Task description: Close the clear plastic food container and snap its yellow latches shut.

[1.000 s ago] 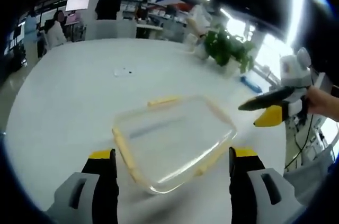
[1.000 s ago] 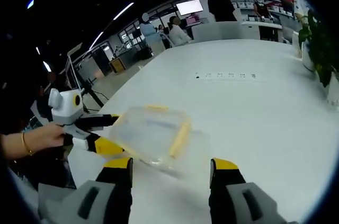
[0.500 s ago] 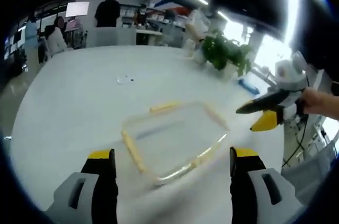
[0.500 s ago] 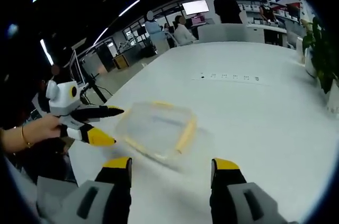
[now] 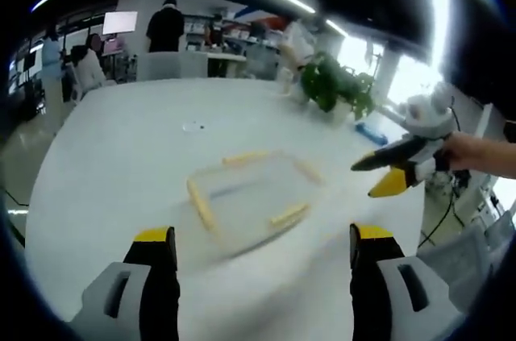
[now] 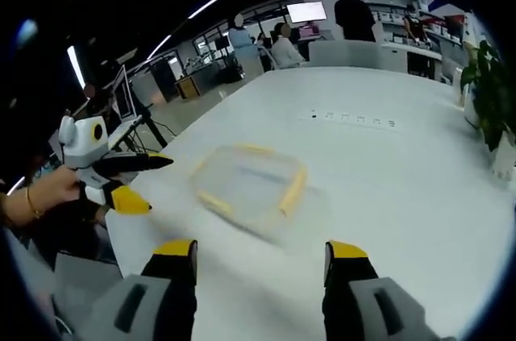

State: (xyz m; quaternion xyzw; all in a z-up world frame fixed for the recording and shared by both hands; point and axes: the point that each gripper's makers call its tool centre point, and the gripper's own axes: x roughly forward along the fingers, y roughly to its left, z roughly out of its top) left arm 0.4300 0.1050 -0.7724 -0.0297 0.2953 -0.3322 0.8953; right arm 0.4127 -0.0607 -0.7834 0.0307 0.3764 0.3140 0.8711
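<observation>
The clear plastic food container (image 5: pixel 251 199) lies flat on the white table (image 5: pixel 121 147), its lid on and yellow latches along its sides. In the right gripper view the container (image 6: pixel 250 188) sits a little ahead of the jaws. My left gripper (image 5: pixel 258 246) is open, held back from the container and above the table, with nothing between its jaws. My right gripper (image 6: pixel 260 254) is open too, also clear of the container. The right gripper (image 5: pixel 395 170) enters the left gripper view from the right, held by a hand. The left gripper (image 6: pixel 121 181) comes into the right gripper view from the left.
A potted plant (image 5: pixel 339 83) stands at the table's far right. People (image 5: pixel 165 28) stand and sit by desks and a screen (image 5: pixel 118 23) beyond the table. A small outlet strip (image 6: pixel 351 120) lies in the tabletop.
Both grippers have drawn back and up from the container, which now looks smaller and farther away in both views. The container stays on the table.
</observation>
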